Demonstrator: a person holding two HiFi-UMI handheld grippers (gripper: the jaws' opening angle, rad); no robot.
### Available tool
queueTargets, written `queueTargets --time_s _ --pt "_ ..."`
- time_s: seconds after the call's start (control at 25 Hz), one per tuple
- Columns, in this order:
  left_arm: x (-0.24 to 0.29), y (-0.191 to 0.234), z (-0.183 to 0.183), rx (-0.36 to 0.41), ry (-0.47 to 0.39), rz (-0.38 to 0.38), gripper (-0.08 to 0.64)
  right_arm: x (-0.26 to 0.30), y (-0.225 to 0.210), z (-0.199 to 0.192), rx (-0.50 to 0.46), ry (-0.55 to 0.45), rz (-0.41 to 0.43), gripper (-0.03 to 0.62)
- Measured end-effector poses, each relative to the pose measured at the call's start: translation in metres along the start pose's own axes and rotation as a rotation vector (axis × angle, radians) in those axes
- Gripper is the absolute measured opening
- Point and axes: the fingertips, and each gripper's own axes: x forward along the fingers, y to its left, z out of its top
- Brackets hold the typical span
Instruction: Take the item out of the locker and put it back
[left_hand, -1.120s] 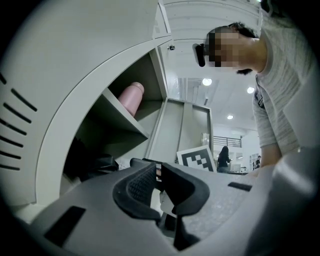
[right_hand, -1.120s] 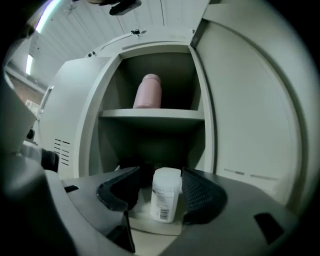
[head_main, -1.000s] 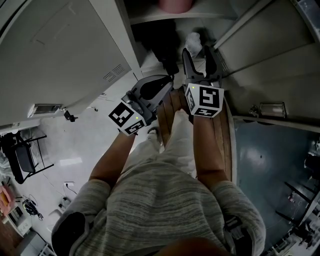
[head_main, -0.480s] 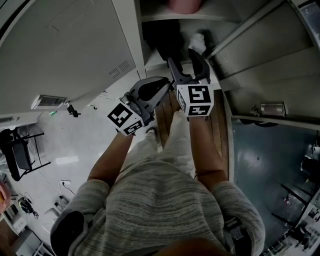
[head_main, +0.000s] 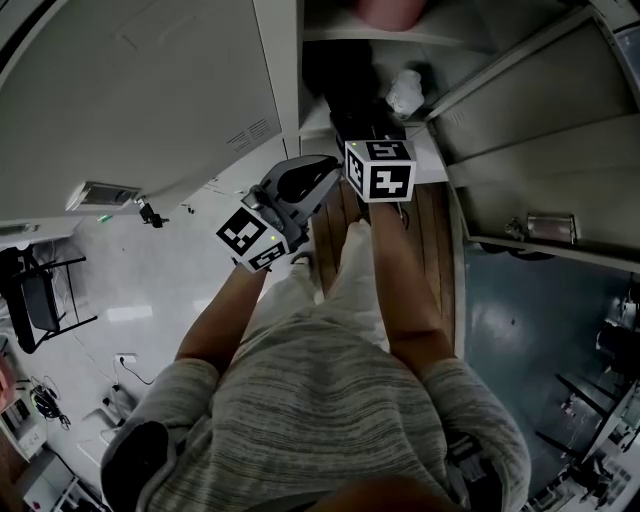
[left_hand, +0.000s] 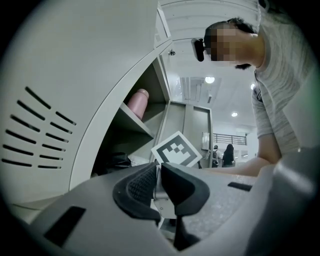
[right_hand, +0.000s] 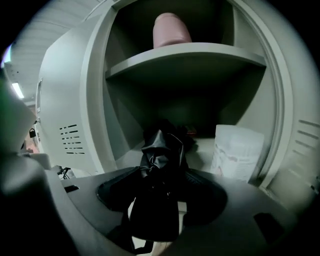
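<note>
The locker stands open, with its shelf (right_hand: 185, 55) across the upper part. A crumpled black fabric item (right_hand: 160, 150) hangs between the jaws of my right gripper (right_hand: 160, 187), which is shut on it at the mouth of the lower compartment. In the head view the right gripper (head_main: 362, 135) points into the locker under its marker cube (head_main: 380, 170), and the black fabric item (head_main: 345, 95) is a dark mass in front of it. My left gripper (left_hand: 159, 182) is shut and holds nothing. It waits beside the door edge, left of the right hand (head_main: 322, 172).
A pink bottle (right_hand: 171, 30) stands on the upper shelf. A white pouch (right_hand: 237, 152) leans at the right of the lower compartment. The open locker door (head_main: 150, 110) is on the left, more locker fronts (head_main: 530, 130) on the right, and a wooden bench (head_main: 435, 240) below.
My right gripper has moved left and forward towards the lower compartment and tipped down, so its fingers now hide behind its cube. The left gripper has barely shifted.
</note>
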Motion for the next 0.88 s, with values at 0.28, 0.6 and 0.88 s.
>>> queueTargets --time_s 0.28,0.6,0.88 --pt "-0.001 0.003 -0.003 0.0 0.002 0.007 0.025 0.008 -0.002 -0.002 -0.018 -0.012 -0.042 0.249" --pt "-0.003 -0.005 -0.003 0.004 0.013 0.003 0.026 0.0 -0.002 0.0 0.056 -0.023 0.001 0.201" --pt "-0.009 -0.005 0.0 0.011 0.018 0.012 0.025 -0.031 0.003 -0.011 0.146 -0.049 0.055 0.198"
